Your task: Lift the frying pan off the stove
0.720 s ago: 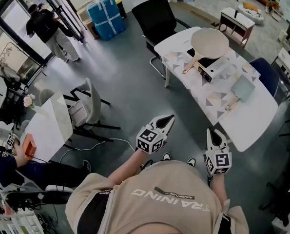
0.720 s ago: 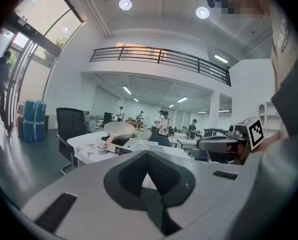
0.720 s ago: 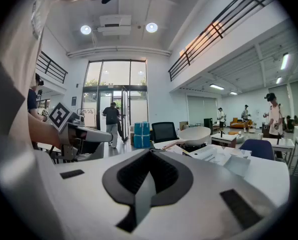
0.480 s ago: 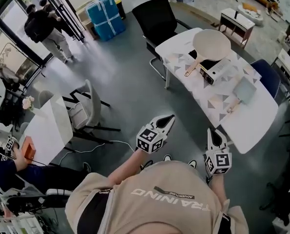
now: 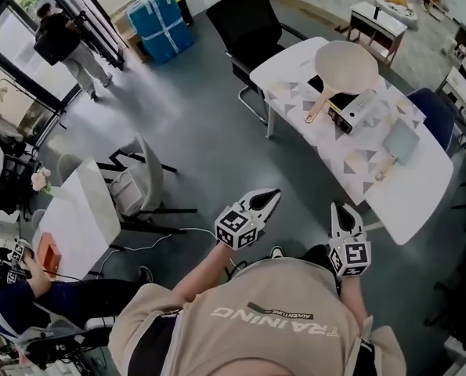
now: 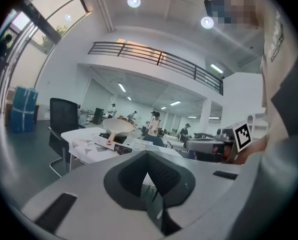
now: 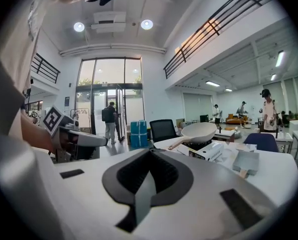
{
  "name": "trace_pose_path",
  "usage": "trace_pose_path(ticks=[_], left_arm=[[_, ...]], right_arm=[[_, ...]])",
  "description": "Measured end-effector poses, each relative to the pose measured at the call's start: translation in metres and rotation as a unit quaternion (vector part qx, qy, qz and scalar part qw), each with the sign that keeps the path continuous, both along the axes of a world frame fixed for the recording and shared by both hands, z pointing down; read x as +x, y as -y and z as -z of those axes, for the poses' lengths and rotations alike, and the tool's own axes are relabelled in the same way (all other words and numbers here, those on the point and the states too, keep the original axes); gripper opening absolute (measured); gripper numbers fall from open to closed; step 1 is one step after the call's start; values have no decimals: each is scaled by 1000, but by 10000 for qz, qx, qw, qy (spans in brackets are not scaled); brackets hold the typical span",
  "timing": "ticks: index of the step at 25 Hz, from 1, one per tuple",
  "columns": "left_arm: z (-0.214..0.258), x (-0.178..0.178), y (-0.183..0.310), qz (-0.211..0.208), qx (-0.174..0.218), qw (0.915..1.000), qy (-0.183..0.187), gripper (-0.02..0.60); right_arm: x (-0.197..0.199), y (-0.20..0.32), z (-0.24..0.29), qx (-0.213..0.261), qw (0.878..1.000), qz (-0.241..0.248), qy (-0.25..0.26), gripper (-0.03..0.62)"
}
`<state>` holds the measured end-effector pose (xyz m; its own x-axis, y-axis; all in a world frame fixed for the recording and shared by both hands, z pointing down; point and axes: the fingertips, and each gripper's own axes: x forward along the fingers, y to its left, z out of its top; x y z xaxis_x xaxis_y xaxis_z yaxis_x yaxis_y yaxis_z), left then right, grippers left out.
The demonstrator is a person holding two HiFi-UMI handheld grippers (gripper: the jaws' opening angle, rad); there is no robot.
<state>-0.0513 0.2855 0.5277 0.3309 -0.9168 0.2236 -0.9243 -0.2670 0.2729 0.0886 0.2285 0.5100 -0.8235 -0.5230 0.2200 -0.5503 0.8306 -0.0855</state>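
Grey flooring is seen around a white desk, where the cream frying pan is set on a portable stove. Left hand-held gripper and right hand-held gripper are kept closed, empty, well apart from it.

Cream frying pan atop stove

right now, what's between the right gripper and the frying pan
In the head view: bare grey floor beyond the right gripper, then the patterned tablecloth up to the stove under the frying pan. Nothing stands in between.
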Motion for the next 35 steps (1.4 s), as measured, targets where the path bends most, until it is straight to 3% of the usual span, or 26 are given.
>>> trace_pose_path(ticks=[8, 14, 18, 22, 28, 35], left_arm=[[-29, -21, 33, 37, -230, 9997, -126, 0], [-24, -36, 87, -117, -283, 9995, -122, 0], [-18, -61, 138, -173, -298, 9993, 113, 0], [-18, -55, 207, -461, -229, 9986, 151, 0], [-3, -52, 278, -486, -129, 9986, 152, 0], [-12, -57, 314, -583, -264, 9979, 77, 0]], right_arm=[[-29, 36, -16, -5, 9999, 62, -161, -5], [-43, 88, -37, -286, 9996, 64, -63, -3], [-60, 144, -37, -168, 9997, 105, 143, -4], [-60, 206, -37, -109, 9997, 60, 211, -3], [-69, 264, -40, -251, 9993, 171, 210, -3], [-93, 285, -40, -296, 9990, 288, 169, -5]])
